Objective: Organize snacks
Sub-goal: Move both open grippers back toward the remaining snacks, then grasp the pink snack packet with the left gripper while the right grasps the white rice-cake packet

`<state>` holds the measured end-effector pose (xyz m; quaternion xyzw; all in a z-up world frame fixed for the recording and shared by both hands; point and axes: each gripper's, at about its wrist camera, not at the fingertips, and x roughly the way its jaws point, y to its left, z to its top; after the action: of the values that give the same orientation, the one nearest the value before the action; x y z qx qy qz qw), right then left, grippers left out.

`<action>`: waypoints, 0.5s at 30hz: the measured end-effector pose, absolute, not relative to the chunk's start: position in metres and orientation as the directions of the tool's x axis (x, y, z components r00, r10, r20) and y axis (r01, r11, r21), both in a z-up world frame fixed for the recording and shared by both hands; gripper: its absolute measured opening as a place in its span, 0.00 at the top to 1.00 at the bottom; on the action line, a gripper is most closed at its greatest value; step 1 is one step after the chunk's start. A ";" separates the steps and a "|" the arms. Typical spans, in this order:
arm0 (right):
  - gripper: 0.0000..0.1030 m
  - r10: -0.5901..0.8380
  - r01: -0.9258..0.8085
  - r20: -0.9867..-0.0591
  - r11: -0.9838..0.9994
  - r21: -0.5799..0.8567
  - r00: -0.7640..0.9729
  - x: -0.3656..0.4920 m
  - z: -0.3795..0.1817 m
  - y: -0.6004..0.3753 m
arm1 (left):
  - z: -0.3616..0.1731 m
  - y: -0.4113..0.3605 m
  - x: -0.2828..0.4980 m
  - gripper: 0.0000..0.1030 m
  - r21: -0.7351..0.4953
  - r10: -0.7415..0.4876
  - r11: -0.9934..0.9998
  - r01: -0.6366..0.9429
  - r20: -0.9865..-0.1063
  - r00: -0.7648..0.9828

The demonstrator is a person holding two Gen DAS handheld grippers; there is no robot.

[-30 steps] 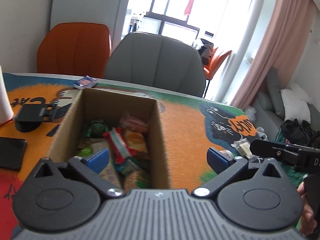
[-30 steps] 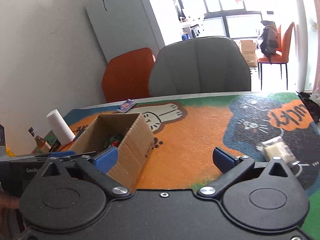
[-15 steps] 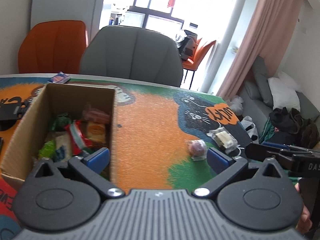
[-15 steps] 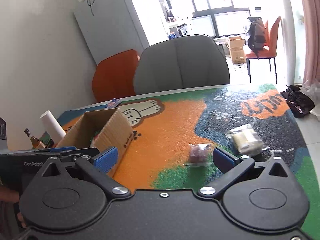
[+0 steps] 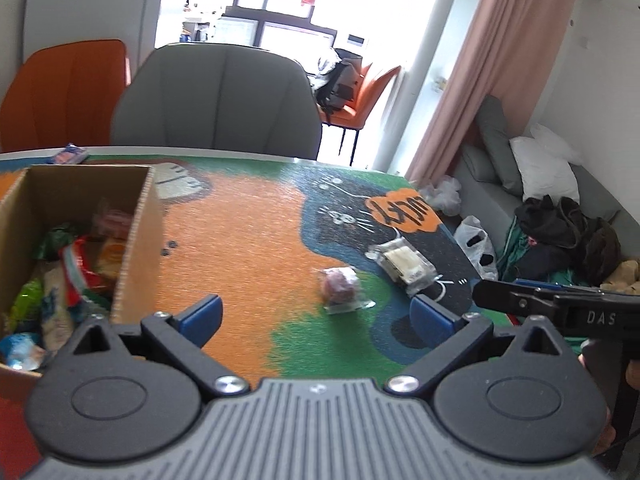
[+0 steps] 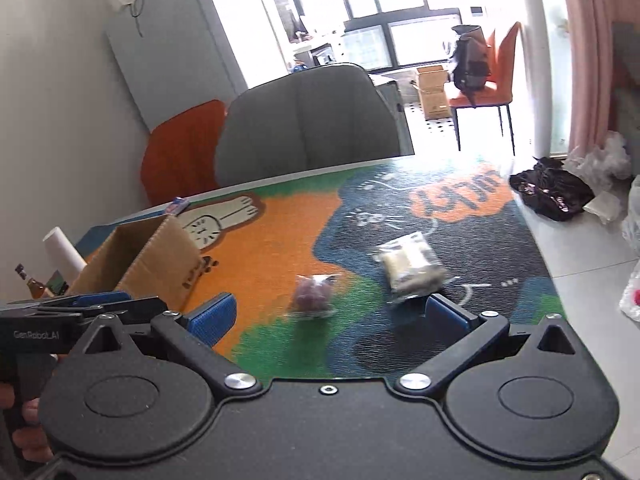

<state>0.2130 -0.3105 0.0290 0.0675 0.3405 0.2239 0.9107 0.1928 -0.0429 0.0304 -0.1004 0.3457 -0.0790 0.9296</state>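
An open cardboard box [image 5: 136, 240] holding several wrapped snacks stands at the left of the table; it also shows in the right wrist view [image 6: 160, 256]. A clear-wrapped reddish snack [image 5: 340, 286] lies on the mat, also in the right wrist view [image 6: 314, 294]. A clear packet with a pale snack [image 5: 404, 264] lies to its right, also in the right wrist view [image 6: 412, 266]. My left gripper [image 5: 316, 320] is open and empty, just short of the reddish snack. My right gripper [image 6: 328, 316] is open and empty, above both loose snacks.
A colourful cat-print mat [image 5: 248, 240] covers the table. A grey chair [image 5: 216, 104] and an orange chair [image 5: 64, 92] stand behind it. A small blue packet [image 5: 70, 155] lies at the far edge. A white roll [image 6: 64, 252] and a bottle [image 6: 32, 284] stand left of the box.
Both grippers have swung right, away from the box. The two loose snacks have come into view and now sit between the open fingers.
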 end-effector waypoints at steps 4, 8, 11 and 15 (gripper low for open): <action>0.00 0.440 -0.342 -0.595 0.898 0.278 0.673 0.221 0.021 -0.321 | 0.020 -0.055 0.206 0.09 -0.249 -0.227 0.965 0.081 -0.643 0.731; 0.00 0.428 -0.334 -0.614 0.904 0.269 0.663 0.230 0.012 -0.328 | 0.007 -0.064 0.221 0.15 -0.252 -0.229 0.965 0.075 -0.668 0.708; 0.01 0.404 -0.327 -0.643 0.913 0.243 0.651 0.239 0.005 -0.329 | -0.003 -0.070 0.233 0.21 -0.253 -0.232 0.965 0.072 -0.692 0.684; 0.01 0.400 -0.327 -0.659 0.914 0.239 0.638 0.253 -0.003 -0.332 | -0.014 -0.077 0.249 0.23 -0.251 -0.230 0.966 0.065 -0.712 0.664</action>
<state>0.2534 -0.3318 -0.0031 0.0487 0.3753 0.2010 0.9035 0.2492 -0.0769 -0.0144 -0.1022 0.4017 -0.0814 0.9064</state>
